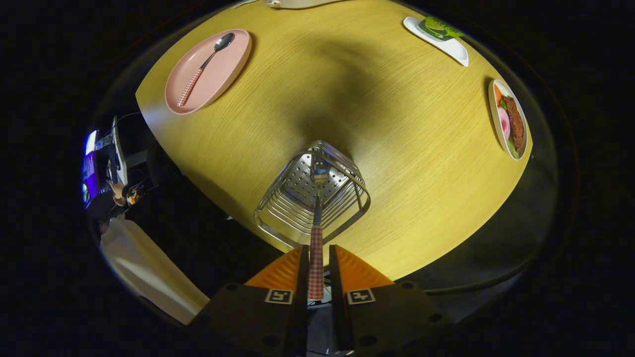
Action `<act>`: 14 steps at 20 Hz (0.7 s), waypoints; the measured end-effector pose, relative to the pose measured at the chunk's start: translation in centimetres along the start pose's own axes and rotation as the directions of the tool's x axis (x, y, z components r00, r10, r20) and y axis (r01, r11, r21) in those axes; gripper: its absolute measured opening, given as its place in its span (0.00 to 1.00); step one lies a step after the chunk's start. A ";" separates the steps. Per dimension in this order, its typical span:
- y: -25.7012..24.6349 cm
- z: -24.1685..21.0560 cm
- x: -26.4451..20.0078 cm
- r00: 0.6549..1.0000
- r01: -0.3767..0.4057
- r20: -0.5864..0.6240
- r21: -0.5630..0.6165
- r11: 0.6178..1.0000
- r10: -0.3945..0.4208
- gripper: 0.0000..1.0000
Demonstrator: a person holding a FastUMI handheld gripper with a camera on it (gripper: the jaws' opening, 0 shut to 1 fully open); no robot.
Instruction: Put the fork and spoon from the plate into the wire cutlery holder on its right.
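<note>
I look down on the wire cutlery holder (297, 208), which stands near the front edge of the yellow round table (397, 148), just ahead of my fingers. My gripper (316, 247) is shut on the red-checked handle of the fork (316, 267). The fork points straight down, and its metal head reaches inside the holder, close to the perforated bottom. Far beyond the holder on its left lies the pink plate (225, 67). The spoon (206, 62), with the same checked handle, rests across the plate.
A white dish with green food (439, 34) sits at the table's far right. A plate of meat and vegetables (511, 121) lies by the right rim. A person's pale sleeve (149, 272) and a lit screen (92, 163) show off the table's left.
</note>
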State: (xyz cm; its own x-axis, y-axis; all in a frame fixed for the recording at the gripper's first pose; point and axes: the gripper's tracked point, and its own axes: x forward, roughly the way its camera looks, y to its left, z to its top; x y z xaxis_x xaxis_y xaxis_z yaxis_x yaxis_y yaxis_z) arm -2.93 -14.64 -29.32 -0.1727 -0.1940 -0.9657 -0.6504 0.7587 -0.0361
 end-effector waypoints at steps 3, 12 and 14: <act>0.0 0.9 -1.2 0.994 -0.002 0.106 0.026 1.000 0.000 0.78; 3.1 2.5 -8.0 0.866 -0.121 0.499 0.166 0.979 0.022 0.98; 4.0 2.7 -9.3 0.826 -0.122 0.563 0.181 0.976 -0.001 1.00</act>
State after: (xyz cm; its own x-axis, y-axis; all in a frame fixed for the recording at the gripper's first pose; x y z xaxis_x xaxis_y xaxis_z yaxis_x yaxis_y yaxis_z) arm -1.97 -8.13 -21.13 0.2745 0.1894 -0.9427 -0.4797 0.8767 0.0364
